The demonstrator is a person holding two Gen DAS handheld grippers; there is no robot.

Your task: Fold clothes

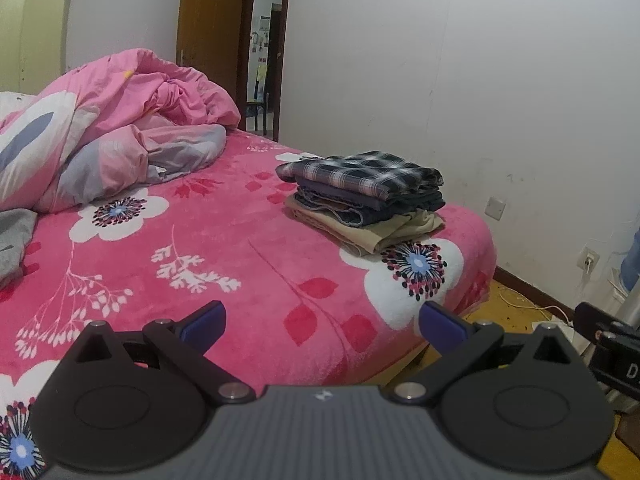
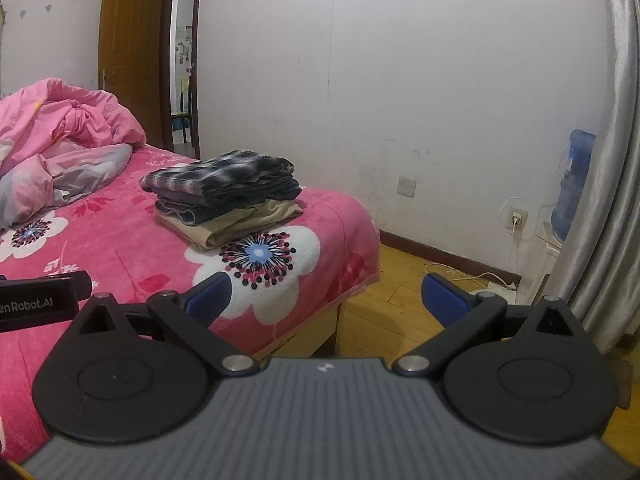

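Left claw (image 1: 322, 322) hanging wide open over the bed's near edge, holding nothing. Right claw (image 2: 326, 294) also gaping, empty, hovering past the bed's near right corner, partly above the wooden floor (image 2: 384, 320). Stack of folded clothes (image 1: 362, 196) sitting near the bed's right edge, toward that corner, plaid piece lying on top, tan piece at the bottom. Pink quilt (image 1: 116, 128) lying bunched along the far left side. Grey garment (image 1: 14, 240) resting unfolded at the left edge of the bed (image 1: 240, 248).
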